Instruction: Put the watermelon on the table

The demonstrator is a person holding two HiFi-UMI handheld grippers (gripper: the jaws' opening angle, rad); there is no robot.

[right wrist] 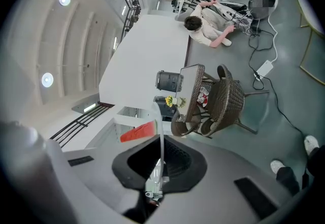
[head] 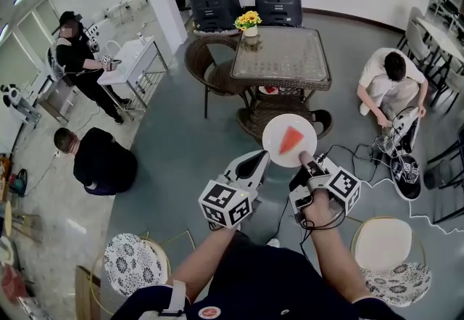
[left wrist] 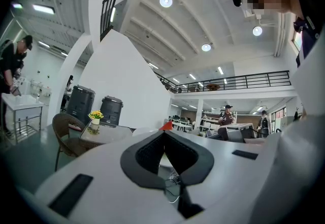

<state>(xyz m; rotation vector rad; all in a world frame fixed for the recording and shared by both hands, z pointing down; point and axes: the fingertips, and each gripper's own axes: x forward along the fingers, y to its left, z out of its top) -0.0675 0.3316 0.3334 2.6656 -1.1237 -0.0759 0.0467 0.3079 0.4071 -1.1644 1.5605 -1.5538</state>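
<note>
While the red, wedge-shaped slice of watermelon [head: 291, 138] lies flat on a round white plate [head: 274, 131] held in the air above the grey floor, the carrying step is in hand and the setting-down is not yet done. The right gripper [head: 305, 160] pinches the plate's rim at about 5 o'clock. In the right gripper view the rim runs as a thin white edge between the two dark pads, with the watermelon showing just past it. The left gripper [head: 260, 160] sits at the rim at about 8 o'clock. In the left gripper view its jaw tips look drawn together with nothing caught between them, and the plate and the red tip of the slice lie just beyond. I judge that it props or steadies the rim rather than grips it, though I cannot confirm contact. The square, glass-topped wicker table [head: 283, 57] stands at 12 o'clock from the plate and apart from it. A small vase of yellow flowers [head: 249, 20] sits at its far left corner, and a brown wicker chair [head: 206, 68] stands against its left side. As I judge it, the next move calls for carrying the plate toward 12 o'clock, keeping it level so the slice does not slide. It then needs lowering onto the bare middle of the glass, away from the vase, before the right gripper lets go. With a firm hold on one side of the rim only, a tilt is the main risk.
</note>
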